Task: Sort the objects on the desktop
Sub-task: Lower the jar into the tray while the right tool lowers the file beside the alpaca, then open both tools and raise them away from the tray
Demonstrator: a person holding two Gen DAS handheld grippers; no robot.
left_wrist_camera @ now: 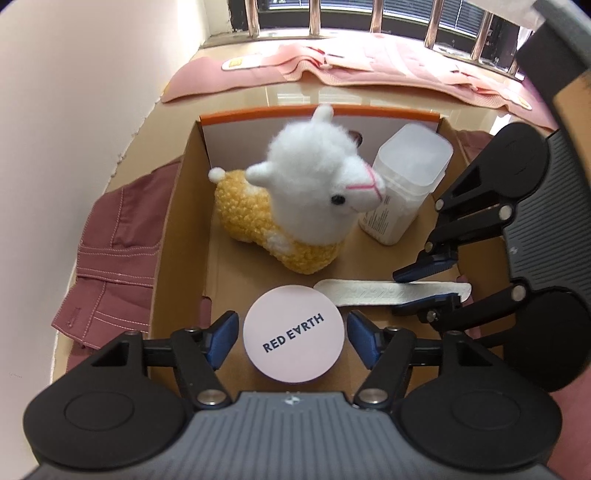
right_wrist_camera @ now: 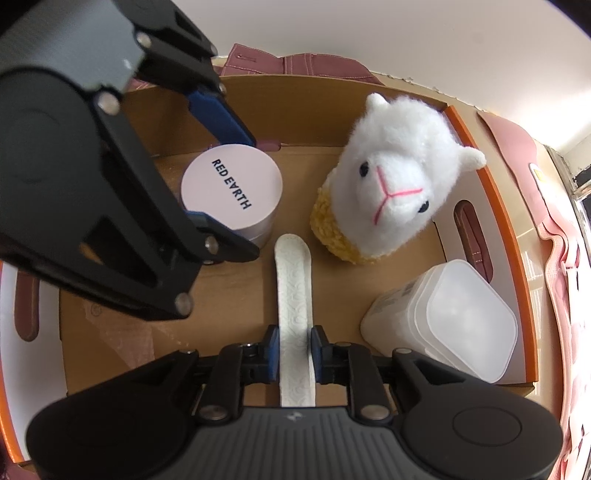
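Inside an open cardboard box (right_wrist_camera: 369, 162) on a glossy counter (left_wrist_camera: 295, 92), a round pink tin (left_wrist_camera: 293, 332) lettered "RED EARTH" stands between the blue pads of the left gripper (left_wrist_camera: 293, 339). Its jaws are spread to either side of the tin, with a visible gap at each pad in the left wrist view; nothing is pinched.

Just beside the tin, a long white embossed strip (right_wrist_camera: 293, 295) lies flat on the box floor. The right gripper (right_wrist_camera: 294, 350) straddles its near end, jaws nearly together and both blue pads against the strip's edges, pinching it. In the left wrist view the same strip (left_wrist_camera: 369, 291) runs between those pads at the right.

Behind the tin and strip, a plush alpaca (left_wrist_camera: 295, 195) with a white head and yellow body stands upright in the box, its muzzle close to a frosted plastic container (left_wrist_camera: 406, 184) with a lid in the corner.

Outside the box, a maroon garment (left_wrist_camera: 118, 258) with pale stitching lies at one side, and pink fabric (left_wrist_camera: 332, 70) spreads along the counter below a barred window (left_wrist_camera: 369, 18).
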